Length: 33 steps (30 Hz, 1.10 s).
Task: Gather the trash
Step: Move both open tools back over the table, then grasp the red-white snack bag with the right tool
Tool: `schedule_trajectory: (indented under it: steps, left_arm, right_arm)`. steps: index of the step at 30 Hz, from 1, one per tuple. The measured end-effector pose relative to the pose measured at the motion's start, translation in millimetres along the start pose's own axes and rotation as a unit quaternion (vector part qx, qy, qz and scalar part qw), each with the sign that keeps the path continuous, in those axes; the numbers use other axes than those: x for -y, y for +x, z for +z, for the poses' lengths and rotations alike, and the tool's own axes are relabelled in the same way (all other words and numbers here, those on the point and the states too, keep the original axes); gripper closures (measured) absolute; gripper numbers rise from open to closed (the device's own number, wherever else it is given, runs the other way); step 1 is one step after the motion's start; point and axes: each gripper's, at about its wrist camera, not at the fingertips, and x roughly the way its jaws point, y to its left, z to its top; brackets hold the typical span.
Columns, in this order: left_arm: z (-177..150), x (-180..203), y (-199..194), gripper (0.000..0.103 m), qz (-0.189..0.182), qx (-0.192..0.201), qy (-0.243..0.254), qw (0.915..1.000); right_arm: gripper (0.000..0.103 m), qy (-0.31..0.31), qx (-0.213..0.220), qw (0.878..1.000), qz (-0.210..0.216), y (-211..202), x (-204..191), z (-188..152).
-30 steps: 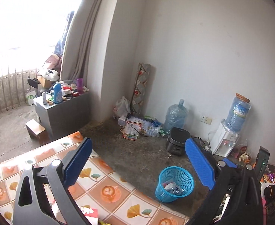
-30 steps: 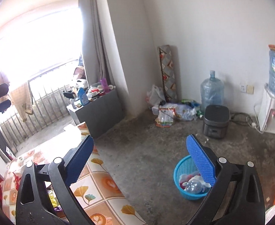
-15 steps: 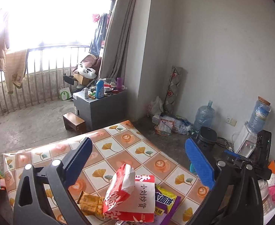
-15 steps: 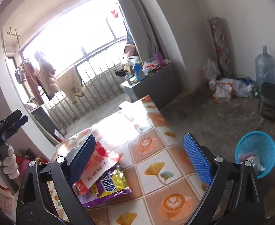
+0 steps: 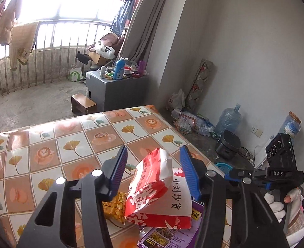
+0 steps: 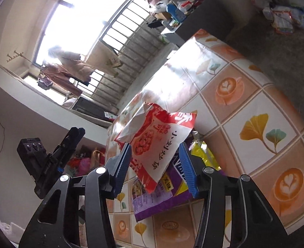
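A red and white snack bag (image 5: 152,188) lies crumpled on the tiled tablecloth (image 5: 73,144), on top of a purple packet (image 5: 172,233) and a yellow snack pack (image 5: 112,206). My left gripper (image 5: 154,148) hovers just short of the bag, its blue jaws closing, the bag framed between them with gaps on both sides. My right gripper (image 6: 155,144) faces the same bag (image 6: 158,142) from the other side, jaws also closing, pads not clearly pressing on it. Each gripper shows in the other's view: the right gripper (image 5: 232,174) in a gloved hand, the left gripper (image 6: 77,132) off to the left.
A blue trash basket (image 5: 224,167) stands on the floor past the table's right edge, near a black cooker (image 5: 228,144) and water bottles (image 5: 228,122). A grey cabinet (image 5: 114,91) and a wooden stool (image 5: 83,103) stand beyond the table's far edge.
Both views swung from the floor and blue basket onto the table. Both grippers dropped toward the red and white bag, and their jaws narrowed from wide open to about half.
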Motion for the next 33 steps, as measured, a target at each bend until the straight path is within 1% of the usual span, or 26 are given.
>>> schedule_trajectory:
  steps: [3,5,8,10,11,12,14,16,19,21,24,28,29,30,31,32,33]
  left_arm:
    - [-9.4,-14.0,37.8,0.065,0.023,-0.052,0.000,0.9984]
    - [-19.6,-22.1,58.9,0.069,0.027,-0.092,-0.006,0.9954]
    - [-33.5,-28.7,77.2,0.070,0.020,-0.127,-0.006,0.9917]
    - [-40.6,-28.6,83.2,0.070,0.016,-0.143,-0.004,0.9895]
    - [-43.2,-28.5,84.9,0.070,0.015,-0.150,-0.003,0.9886]
    - [-45.2,-28.1,85.6,0.070,0.012,-0.152,-0.002,0.9882]
    - [-47.9,-27.0,86.2,0.070,0.007,-0.155,-0.002,0.9878]
    - [-49.7,-26.6,89.1,0.070,0.005,-0.160,0.000,0.9872]
    - [-53.2,-25.4,92.4,0.070,-0.002,-0.170,0.002,0.9854]
    - [-55.1,-25.3,95.7,0.070,-0.004,-0.174,0.003,0.9848]
    - [-57.0,-27.7,97.3,0.070,-0.009,-0.178,-0.004,0.9840]
    - [-58.8,-33.4,100.0,0.070,-0.023,-0.182,-0.025,0.9827]
    - [-59.6,-33.7,100.4,0.070,-0.024,-0.183,-0.026,0.9825]
    - [-60.2,-33.3,99.9,0.071,-0.024,-0.182,-0.025,0.9827]
    - [-60.4,-32.6,99.4,0.071,-0.025,-0.180,-0.023,0.9830]
    - [-60.5,-31.8,98.8,0.072,-0.025,-0.179,-0.021,0.9833]
    - [-60.2,-31.2,98.3,0.072,-0.024,-0.178,-0.019,0.9835]
  right_arm:
    - [0.056,0.010,-0.044,0.999,-0.009,21.9,-2.0,-5.0]
    - [0.056,0.015,-0.060,0.998,-0.017,33.0,-2.9,-7.6]
    - [0.056,0.025,-0.083,0.996,-0.019,43.1,-0.5,-9.4]
    - [0.053,0.028,-0.093,0.995,-0.024,50.9,-1.5,-8.5]
    - [0.052,0.036,-0.097,0.994,-0.022,54.0,-0.7,-6.2]
    - [0.047,0.046,-0.100,0.994,-0.014,56.7,1.2,-5.6]
    - [0.041,0.070,-0.100,0.992,0.019,57.9,4.5,-1.7]
    - [0.033,0.077,-0.097,0.991,0.038,53.8,2.8,3.0]
    - [0.031,0.089,-0.103,0.989,0.057,57.0,3.1,6.6]
    - [0.031,0.098,-0.105,0.988,0.061,63.8,0.8,8.0]
    - [0.031,0.091,-0.104,0.989,0.051,70.1,-6.3,10.6]
    - [0.031,0.080,-0.106,0.991,0.034,80.4,-12.1,9.7]
    - [0.032,0.079,-0.105,0.991,0.029,83.8,-14.4,10.2]
    - [0.037,0.078,-0.103,0.991,0.022,86.9,-16.5,10.7]
    - [0.046,0.077,-0.102,0.992,0.012,94.3,-18.7,13.5]
    - [0.051,0.078,-0.100,0.992,0.000,97.4,-18.8,13.6]
    - [0.061,0.080,-0.100,0.992,-0.009,99.7,-19.1,13.7]
